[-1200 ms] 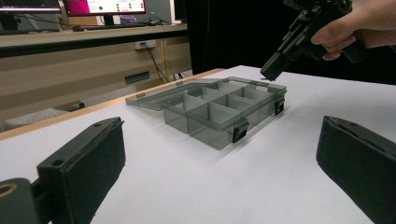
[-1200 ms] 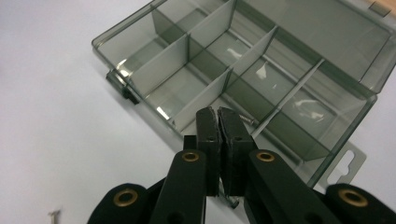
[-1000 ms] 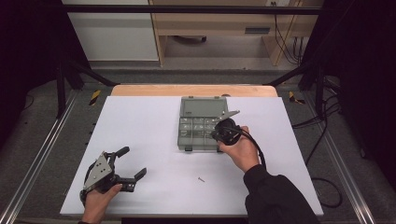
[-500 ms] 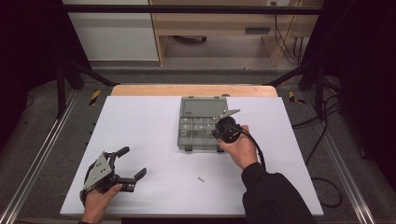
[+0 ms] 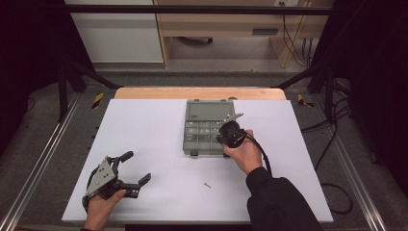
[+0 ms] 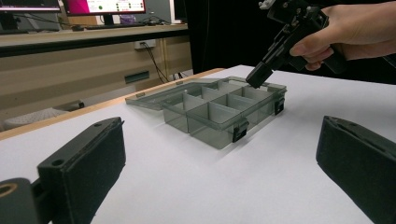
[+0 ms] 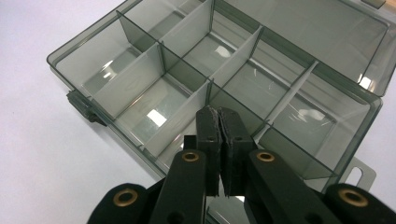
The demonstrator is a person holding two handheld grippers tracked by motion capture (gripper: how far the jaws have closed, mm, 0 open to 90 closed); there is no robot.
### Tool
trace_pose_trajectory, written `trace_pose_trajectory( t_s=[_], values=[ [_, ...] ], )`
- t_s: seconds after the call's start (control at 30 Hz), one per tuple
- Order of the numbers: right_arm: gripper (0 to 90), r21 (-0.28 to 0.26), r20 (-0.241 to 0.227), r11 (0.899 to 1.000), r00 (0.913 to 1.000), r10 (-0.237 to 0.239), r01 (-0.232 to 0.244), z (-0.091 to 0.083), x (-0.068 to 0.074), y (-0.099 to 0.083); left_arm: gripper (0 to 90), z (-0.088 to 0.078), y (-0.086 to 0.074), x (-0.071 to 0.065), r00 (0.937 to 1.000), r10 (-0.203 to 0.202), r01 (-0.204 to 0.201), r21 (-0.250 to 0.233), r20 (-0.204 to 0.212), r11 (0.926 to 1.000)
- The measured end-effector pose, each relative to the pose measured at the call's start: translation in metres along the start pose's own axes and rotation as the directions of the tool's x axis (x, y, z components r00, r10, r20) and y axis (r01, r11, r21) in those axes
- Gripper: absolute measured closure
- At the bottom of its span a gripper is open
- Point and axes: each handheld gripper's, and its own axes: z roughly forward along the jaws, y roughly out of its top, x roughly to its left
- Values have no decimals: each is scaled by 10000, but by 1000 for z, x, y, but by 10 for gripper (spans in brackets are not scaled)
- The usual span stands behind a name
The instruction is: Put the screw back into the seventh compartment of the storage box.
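Tongs of the right gripper (image 7: 219, 122) press together over the open, empty-looking box (image 5: 192, 140) mid-frame; the left gripper (image 5: 136, 169) waits apart lower left, one screw (image 5: 207, 185) unpicked.

The smoky clear compartment box (image 5: 208, 130) lies open, lid flat behind, on the table's far side.

A white surface (image 5: 144, 144) sits on grey carpeted floor (image 5: 43, 139); a wooden bench (image 5: 226, 29), white cabinet (image 5: 115, 38) and dark curtains (image 5: 29, 57) stand behind.
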Motion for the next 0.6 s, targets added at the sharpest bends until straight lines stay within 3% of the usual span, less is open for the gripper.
trace_pose_trajectory(
  t_s=[0.27, 0.37, 0.4, 0.43, 0.6],
  values=[
    [867, 260, -51, 9997, 10000, 43, -42, 3, 0, 0, 14, 0, 0, 0, 10000, -18, 18, -28, 5, 10000],
    [735, 81, 84, 9999, 9999, 143, -143, 3, -1, 1, 14, 0, 0, 0, 10000, 8, -8, -10, -3, 10000],
    [735, 81, 84, 9999, 9999, 143, -143, 3, -1, 1, 14, 0, 0, 0, 10000, 8, -8, -10, -3, 10000],
    [627, -56, 180, 9997, 9996, 234, -233, -1, -1, 2, 13, 0, 0, 0, 10000, -12, 12, -56, -17, 10000],
    [357, -655, 592, 9978, 9982, 115, -76, -13, 0, 3, 14, 0, 0, 0, 10000, 11, -11, -10, -4, 10000]
  ],
)
